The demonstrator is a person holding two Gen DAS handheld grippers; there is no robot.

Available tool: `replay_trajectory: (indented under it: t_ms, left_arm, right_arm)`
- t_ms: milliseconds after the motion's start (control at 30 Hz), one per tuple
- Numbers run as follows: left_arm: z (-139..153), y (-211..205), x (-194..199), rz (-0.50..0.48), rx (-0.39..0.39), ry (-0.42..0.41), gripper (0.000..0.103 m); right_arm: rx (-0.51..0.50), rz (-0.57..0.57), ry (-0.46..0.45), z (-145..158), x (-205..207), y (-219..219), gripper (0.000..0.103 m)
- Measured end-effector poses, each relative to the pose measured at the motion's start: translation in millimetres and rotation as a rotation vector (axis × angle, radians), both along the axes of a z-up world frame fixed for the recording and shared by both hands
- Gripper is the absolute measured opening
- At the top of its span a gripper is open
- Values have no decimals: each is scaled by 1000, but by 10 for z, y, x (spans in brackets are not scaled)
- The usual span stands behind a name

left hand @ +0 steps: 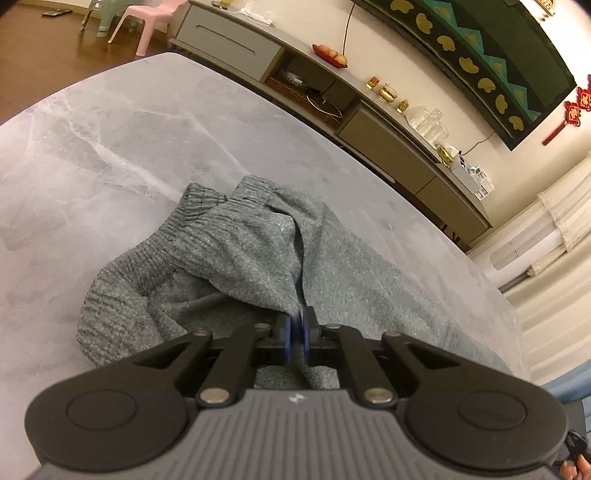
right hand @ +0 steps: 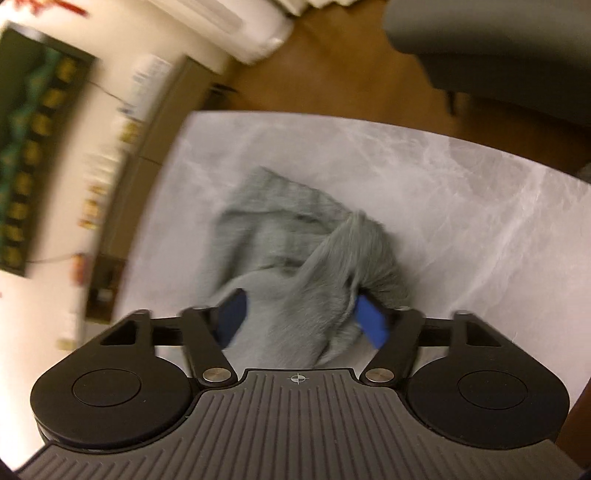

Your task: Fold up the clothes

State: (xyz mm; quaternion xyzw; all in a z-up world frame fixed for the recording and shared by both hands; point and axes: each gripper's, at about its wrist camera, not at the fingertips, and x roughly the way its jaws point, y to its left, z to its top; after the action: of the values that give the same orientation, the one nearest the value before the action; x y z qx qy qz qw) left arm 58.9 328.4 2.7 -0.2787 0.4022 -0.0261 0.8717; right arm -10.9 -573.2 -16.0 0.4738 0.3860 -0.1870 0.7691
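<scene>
A grey knitted garment point(left hand: 229, 251) lies crumpled on the marble-patterned table point(left hand: 129, 122), its ribbed waistband bunched at the far end. My left gripper point(left hand: 298, 325) is shut on a fold of this cloth, the blue pads pinched together with fabric rising between them. In the blurred right wrist view the same garment point(right hand: 280, 229) is heaped on the table point(right hand: 461, 206). My right gripper point(right hand: 301, 317) stands open, jaws well apart, and a thick fold of cloth runs between the blue pads point(right hand: 371, 323). Whether they press on it I cannot tell.
A long low cabinet point(left hand: 332, 85) with jars and a fruit dish runs along the wall behind the table. A pink plastic chair point(left hand: 147, 22) stands on the wooden floor beyond the far edge. A grey seat point(right hand: 498, 48) stands past the table's other side.
</scene>
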Motion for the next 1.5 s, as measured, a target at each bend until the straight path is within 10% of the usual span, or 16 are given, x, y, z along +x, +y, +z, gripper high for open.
replay_trajectory:
  t_ms: [133,433,733,867,933,1000,1233,1500]
  left_arm:
    - [-36,53,-8,6,-7,11,6]
    - [-47,68,-15,-14,-5,-5,6]
    - [-72,82,-8,-16,5,1,9]
    - [-65,42,0,-29,30,0,12]
    - [-72,30,13,-33,36,2,12]
    - [-85,41,22,-29,42,8,12]
    - [-134,177,39,31,34,32,12]
    - [-181,110,61,7,65,62,12]
  right_arm:
    - [-86,28,43,25,167,66,11]
    - [-242,93,-81,558,-78,422,5]
    - [-72,31,-47,299,-90,444,48]
    - [-92,10,-6,219,83,489,49]
    - [-138,5,28,170,209,463,12]
    - [-200,48,17,280,367,487,4]
    - [-496,258,-523,1546,101,1003,0]
    - [-236,98,-128,-26,-130,298,3]
